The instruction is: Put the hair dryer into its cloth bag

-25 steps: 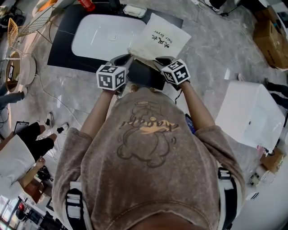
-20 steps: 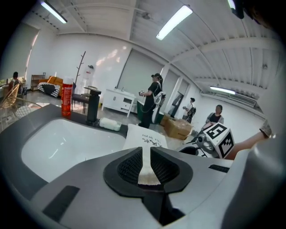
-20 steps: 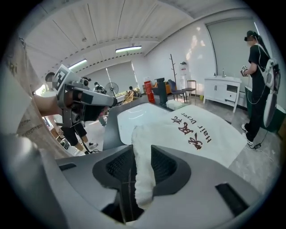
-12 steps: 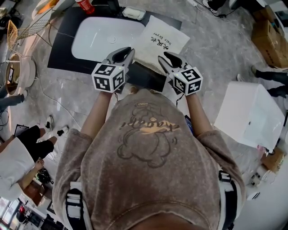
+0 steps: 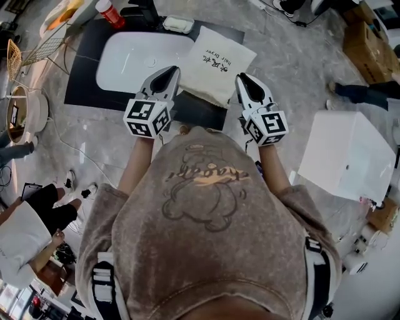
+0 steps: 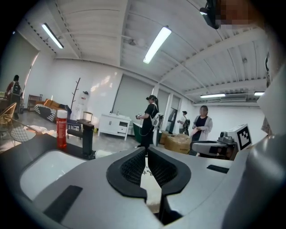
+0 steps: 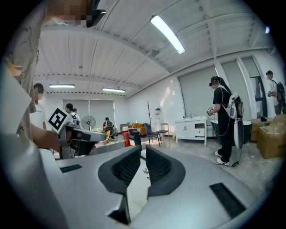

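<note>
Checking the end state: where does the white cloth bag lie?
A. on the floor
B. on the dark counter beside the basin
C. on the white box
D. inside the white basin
B: the head view shows the cloth bag on the dark counter, just right of the white basin.

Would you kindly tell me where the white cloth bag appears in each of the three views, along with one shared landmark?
Head view: the cloth bag lies top centre, just right of the white basin.
Left gripper view: low centre, a narrow white strip with black script.
Right gripper view: low centre again, the same white strip.
Shared landmark: the red bottle.
</note>
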`<state>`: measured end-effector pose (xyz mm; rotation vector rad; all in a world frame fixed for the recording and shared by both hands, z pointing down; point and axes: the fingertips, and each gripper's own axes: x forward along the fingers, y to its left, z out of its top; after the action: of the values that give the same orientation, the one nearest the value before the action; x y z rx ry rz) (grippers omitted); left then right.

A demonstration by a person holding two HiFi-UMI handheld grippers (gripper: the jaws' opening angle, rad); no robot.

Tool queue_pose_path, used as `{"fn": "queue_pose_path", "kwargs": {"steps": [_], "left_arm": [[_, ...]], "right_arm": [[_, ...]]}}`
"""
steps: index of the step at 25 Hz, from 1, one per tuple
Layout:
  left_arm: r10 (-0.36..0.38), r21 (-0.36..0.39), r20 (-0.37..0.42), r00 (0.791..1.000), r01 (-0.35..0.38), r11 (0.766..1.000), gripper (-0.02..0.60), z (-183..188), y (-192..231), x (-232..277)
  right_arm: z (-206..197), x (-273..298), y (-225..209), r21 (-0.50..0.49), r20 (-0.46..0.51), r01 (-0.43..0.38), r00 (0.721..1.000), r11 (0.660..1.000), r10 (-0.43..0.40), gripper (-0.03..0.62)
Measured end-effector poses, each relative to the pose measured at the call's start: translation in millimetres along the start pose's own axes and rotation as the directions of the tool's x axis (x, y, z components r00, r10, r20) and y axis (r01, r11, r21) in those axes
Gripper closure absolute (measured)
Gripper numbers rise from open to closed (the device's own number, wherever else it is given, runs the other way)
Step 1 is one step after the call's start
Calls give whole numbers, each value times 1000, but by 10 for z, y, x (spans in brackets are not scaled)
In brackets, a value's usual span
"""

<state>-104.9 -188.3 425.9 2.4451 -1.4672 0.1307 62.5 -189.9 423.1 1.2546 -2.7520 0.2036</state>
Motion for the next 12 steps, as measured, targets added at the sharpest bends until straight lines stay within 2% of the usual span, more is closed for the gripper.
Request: {"fn": "queue_pose_path", "kwargs": {"steps": [4, 8, 12], "left_arm": [[25, 24, 9, 1000, -25, 999, 563, -68, 41, 0], [36, 46, 30, 999, -37, 998, 563, -144, 93, 11], [50, 37, 30, 998, -52, 998, 563, -254, 151, -3]], "right_arm": [[-154, -62, -75, 5, -20, 45, 999, 999, -45, 608], [-285, -53, -185, 23, -38, 95, 995, 995, -94, 606], [-353, -52, -237, 35, -47, 114, 993, 993, -112, 604]]}}
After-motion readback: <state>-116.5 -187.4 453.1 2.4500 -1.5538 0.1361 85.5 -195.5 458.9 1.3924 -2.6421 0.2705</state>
